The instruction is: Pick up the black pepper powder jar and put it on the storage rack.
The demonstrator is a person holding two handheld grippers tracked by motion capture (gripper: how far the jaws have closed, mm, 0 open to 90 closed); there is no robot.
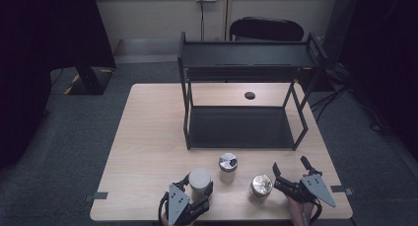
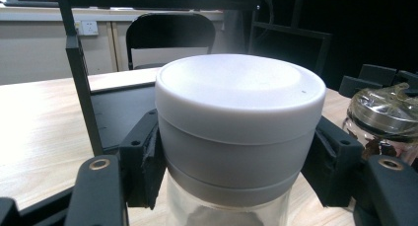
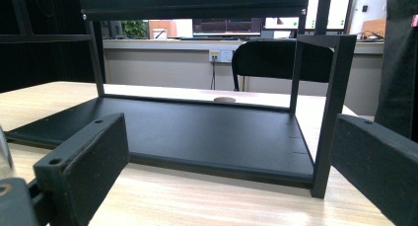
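Grey-lidded glass jar (image 1: 199,179) sits near the front edge of the table (image 1: 148,137), left of centre, and my left tool (image 1: 195,185) is clamped on it. In the left gripper view both jaws press the sides of the jar (image 2: 240,132) just under the lid rim, one each side, jar upright, glass body below the pads. Two more jars stand on the table: one with a black-and-silver lid (image 1: 227,163) just right of and a bit behind the held jar, one with a shiny metal lid (image 1: 261,186) further right, near the front edge. Neither touches the held jar. The shiny-lidded one also shows at the right edge of the left gripper view (image 2: 387,115). My right tool (image 1: 291,170) rests at the front right corner of the table, just beside the shiny-lidded jar, jaws apart with nothing between them. In the right gripper view the two jaws stand wide and look straight at the black metal shelf rack (image 3: 197,132). The rack (image 1: 244,95) stands mid-table behind the jars, two tiers, both bare. A small dark round disc (image 1: 250,95) lies on the table behind the rack. A black chair (image 1: 266,28) stands beyond the far edge of the table.
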